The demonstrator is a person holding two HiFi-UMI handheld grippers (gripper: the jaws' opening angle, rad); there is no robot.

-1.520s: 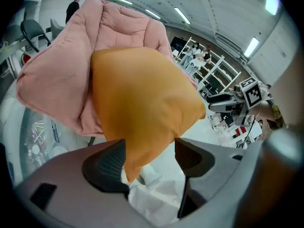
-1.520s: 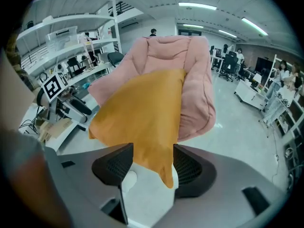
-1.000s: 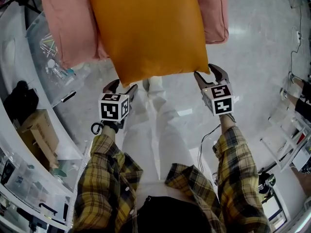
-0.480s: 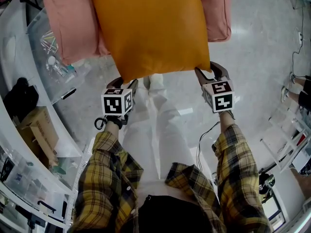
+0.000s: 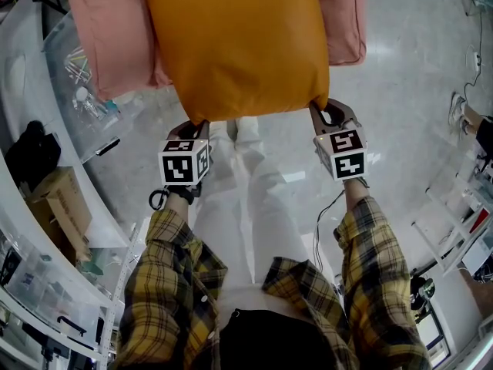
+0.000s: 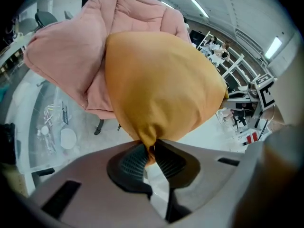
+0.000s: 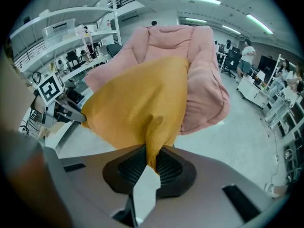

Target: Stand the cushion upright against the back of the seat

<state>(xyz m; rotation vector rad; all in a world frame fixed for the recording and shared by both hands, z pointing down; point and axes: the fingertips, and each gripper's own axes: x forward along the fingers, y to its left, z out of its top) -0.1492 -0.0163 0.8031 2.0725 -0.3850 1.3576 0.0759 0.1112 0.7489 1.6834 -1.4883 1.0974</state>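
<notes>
Cushion (image 5: 235, 45) lies on the seat (image 5: 108, 37), overhanging its front: soft, light, probably floppy. Left gripper (image 5: 202, 123) and right gripper (image 5: 317, 108), jaws just closed, each pinch an overhanging corner, a sound hold.

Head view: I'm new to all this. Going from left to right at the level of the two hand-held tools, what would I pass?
Cardboard box → left gripper → legs in white trousers → right gripper. Both grippers' jaws have just been closing, and each now pinches a lower corner of the orange cushion.
</notes>
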